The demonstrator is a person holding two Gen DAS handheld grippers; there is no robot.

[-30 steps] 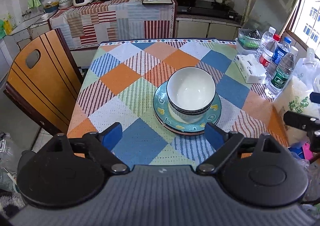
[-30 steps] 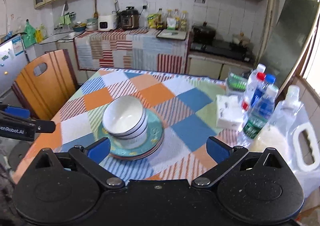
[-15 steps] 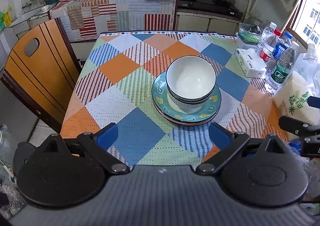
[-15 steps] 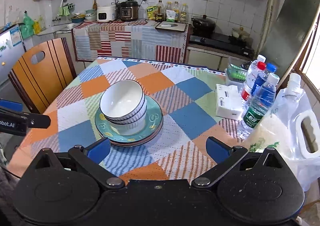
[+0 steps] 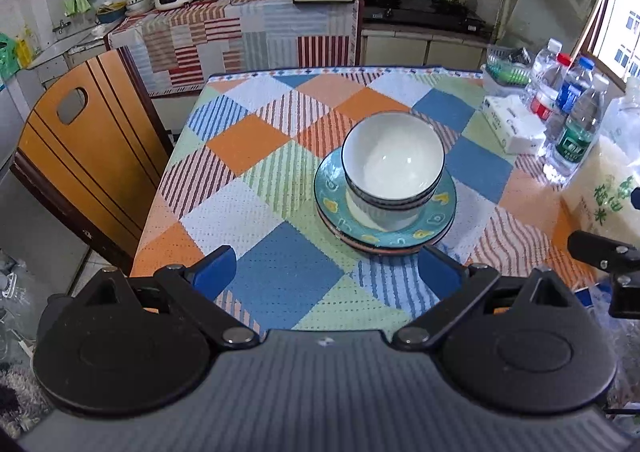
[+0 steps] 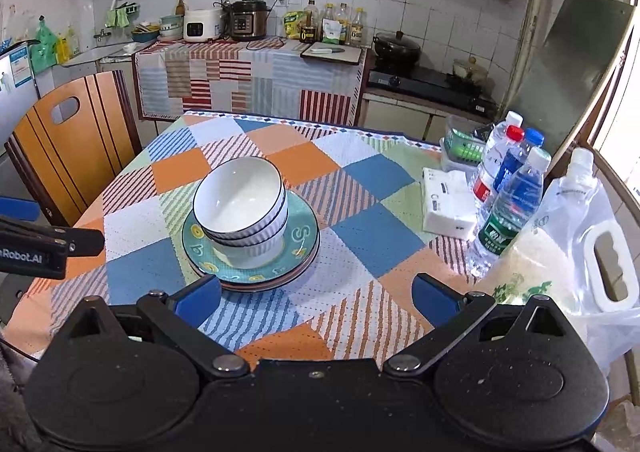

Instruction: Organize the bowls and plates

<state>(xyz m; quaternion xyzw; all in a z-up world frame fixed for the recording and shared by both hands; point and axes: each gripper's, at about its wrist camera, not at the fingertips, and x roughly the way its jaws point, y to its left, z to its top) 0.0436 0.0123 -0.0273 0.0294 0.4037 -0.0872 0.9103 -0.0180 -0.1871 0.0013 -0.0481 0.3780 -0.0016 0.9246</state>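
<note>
**Both sets of fingers wide and empty, the stacked dishes just ahead of them**

The left gripper point(image 5: 326, 267) has just been opening its fingers and now holds them spread wide with nothing between them; the stack lies ahead and a little toward its right finger, whose tip sits just beside the plate rim. The right gripper point(image 6: 316, 292) also stands wide and empty, with the stack ahead toward its left finger. The bowls point(image 5: 393, 163) nest one in another, upright, on the plates point(image 5: 332, 199), near the middle of the table point(image 5: 256, 139). Round dishes give no long axis to line up with. The left looks slightly nearer. Water bottles point(image 6: 510, 207) stand well apart, beyond the right gripper's right finger.
</note>
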